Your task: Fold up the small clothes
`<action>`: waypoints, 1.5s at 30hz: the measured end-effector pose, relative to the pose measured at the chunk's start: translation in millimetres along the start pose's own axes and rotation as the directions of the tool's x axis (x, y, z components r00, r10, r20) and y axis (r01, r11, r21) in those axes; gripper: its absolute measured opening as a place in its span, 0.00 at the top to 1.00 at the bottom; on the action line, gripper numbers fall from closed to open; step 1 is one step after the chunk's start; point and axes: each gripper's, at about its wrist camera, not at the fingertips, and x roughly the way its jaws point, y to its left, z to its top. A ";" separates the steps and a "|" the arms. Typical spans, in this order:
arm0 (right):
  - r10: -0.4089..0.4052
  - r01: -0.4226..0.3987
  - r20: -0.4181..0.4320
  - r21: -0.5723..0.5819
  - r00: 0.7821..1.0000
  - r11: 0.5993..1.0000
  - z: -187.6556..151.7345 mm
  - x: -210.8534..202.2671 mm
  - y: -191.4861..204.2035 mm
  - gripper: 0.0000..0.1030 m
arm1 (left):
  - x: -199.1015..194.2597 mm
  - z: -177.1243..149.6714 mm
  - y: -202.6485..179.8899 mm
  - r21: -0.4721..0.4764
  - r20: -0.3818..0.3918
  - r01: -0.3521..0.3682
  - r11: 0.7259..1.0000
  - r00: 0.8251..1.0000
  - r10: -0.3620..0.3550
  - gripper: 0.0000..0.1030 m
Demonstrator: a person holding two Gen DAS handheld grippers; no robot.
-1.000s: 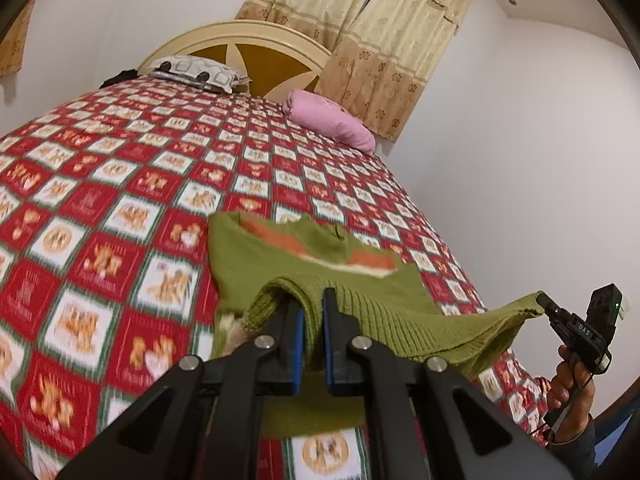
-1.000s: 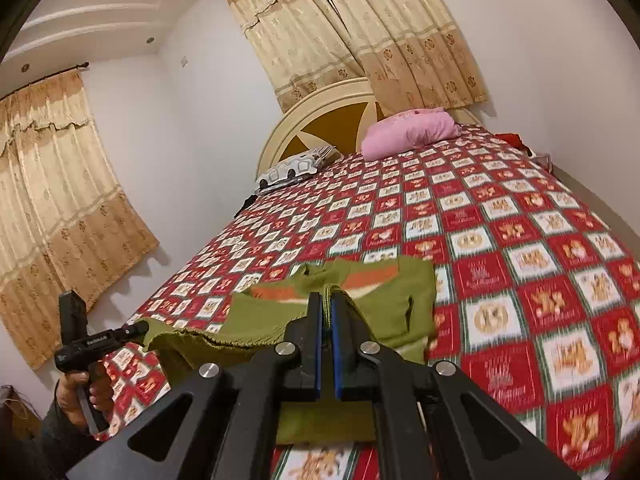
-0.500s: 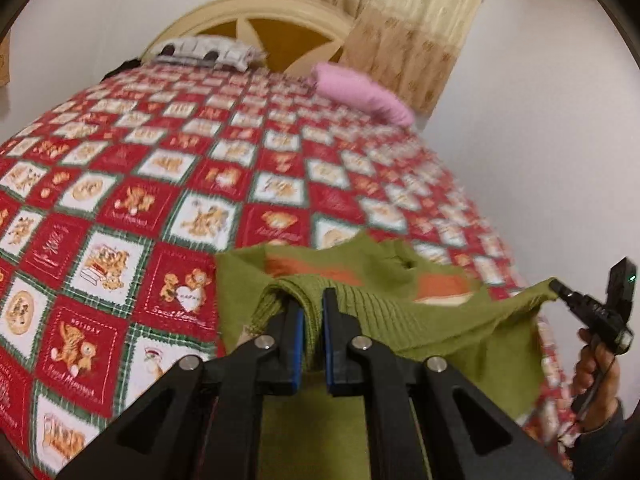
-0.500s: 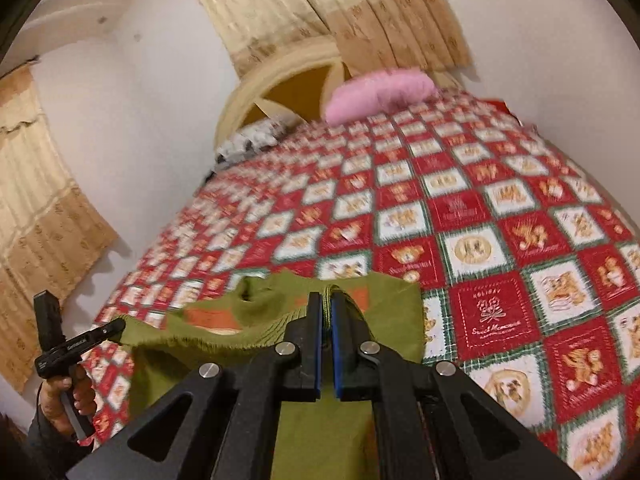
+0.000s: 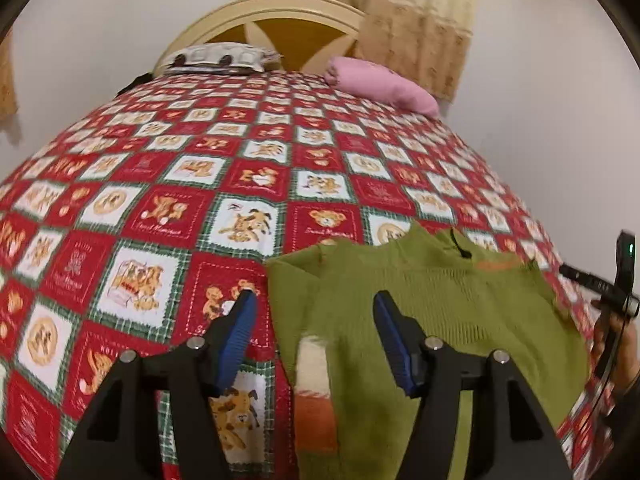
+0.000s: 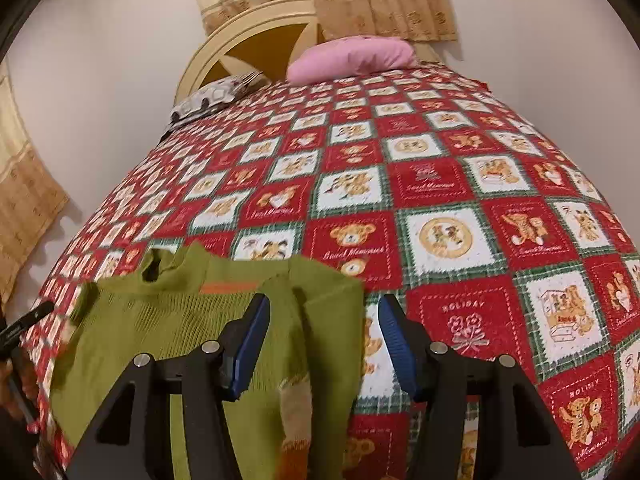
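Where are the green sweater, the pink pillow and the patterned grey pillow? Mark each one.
green sweater (image 5: 460, 312): left wrist view, ribbed body panel.
pink pillow (image 6: 352, 58): right wrist view, middle of its front face.
patterned grey pillow (image 5: 218, 55): left wrist view, top surface.

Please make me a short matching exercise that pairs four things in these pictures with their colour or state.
Things:
1. sweater
2. round pillow
3. left tongs
4. patterned pillow

Colour or state:
A. pink, at the headboard
B. open, holding nothing
C. green knit with orange trim, lying folded on the red quilt
D. grey and white, at the headboard

Pairs: 1-C, 2-A, 3-B, 4-D
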 end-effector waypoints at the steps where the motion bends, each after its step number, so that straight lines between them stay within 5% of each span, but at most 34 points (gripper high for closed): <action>1: 0.010 -0.010 -0.015 -0.005 1.000 1.000 -0.9 2.0 1.1 0.44 | 4.7 -1.1 -4.1 0.027 -0.013 0.003 1.000 1.000 -0.002 0.39; 6: 0.050 -0.055 -0.094 -0.051 0.994 0.997 -10.2 14.7 13.6 0.44 | 41.0 -1.7 -19.2 0.128 -0.070 -0.011 0.992 0.997 0.021 0.39; 7: 0.054 -0.061 -0.110 -0.058 0.992 0.996 -11.1 19.1 15.3 0.44 | 48.1 -1.6 -22.6 0.147 -0.080 -0.009 0.989 0.997 0.021 0.45; 8: 0.047 -0.057 -0.123 -0.072 0.991 0.996 -12.1 24.0 17.6 0.48 | 51.8 -2.1 -24.9 0.161 -0.087 -0.007 0.987 0.996 0.022 0.61; 10: 0.033 -0.047 -0.139 -0.095 0.990 0.994 -12.8 31.1 20.8 0.73 | 66.1 -3.3 -28.7 0.188 -0.138 -0.003 0.982 0.990 0.029 0.93; 11: 0.023 -0.040 -0.155 -0.107 0.988 0.993 -13.0 35.8 23.0 0.94 | 67.0 -4.5 -27.8 0.186 -0.146 -0.005 0.983 0.989 0.033 0.93; 14: -0.012 -0.013 -0.147 -0.172 0.989 0.985 -13.4 33.5 32.9 0.97 | 55.4 -1.3 -24.0 0.179 -0.106 -0.006 0.984 0.994 0.025 0.95; 23: 0.015 -0.003 0.073 -0.167 0.997 0.986 21.6 -14.0 39.5 0.97 | 27.0 26.1 -2.5 0.061 0.042 -0.017 0.998 0.999 0.015 0.95; 30: -0.075 0.069 -0.050 -0.125 0.996 0.990 17.1 45.0 24.7 0.97 | 85.0 10.7 3.3 0.039 -0.084 -0.084 0.996 0.993 0.087 0.95; 32: -0.117 0.103 -0.091 -0.145 0.989 0.984 7.9 61.8 21.6 0.96 | 87.2 6.7 -0.7 0.057 -0.090 -0.104 0.993 0.990 0.109 0.88; 36: -0.174 0.160 -0.086 -0.146 0.981 0.976 0.7 57.8 14.9 0.80 | 63.2 11.5 1.2 0.040 -0.038 -0.138 0.990 0.989 0.139 0.85; 40: -0.130 0.126 -0.052 -0.077 0.990 0.989 -3.8 16.8 7.9 0.79 | 25.5 5.4 2.5 0.021 -0.016 -0.102 0.995 0.995 0.103 0.70; 45: 0.027 -0.028 -0.066 -0.002 0.997 1.000 -36.2 -39.3 6.7 0.56 | -30.9 -39.7 -3.9 0.030 -0.009 -0.005 1.000 1.000 0.005 0.52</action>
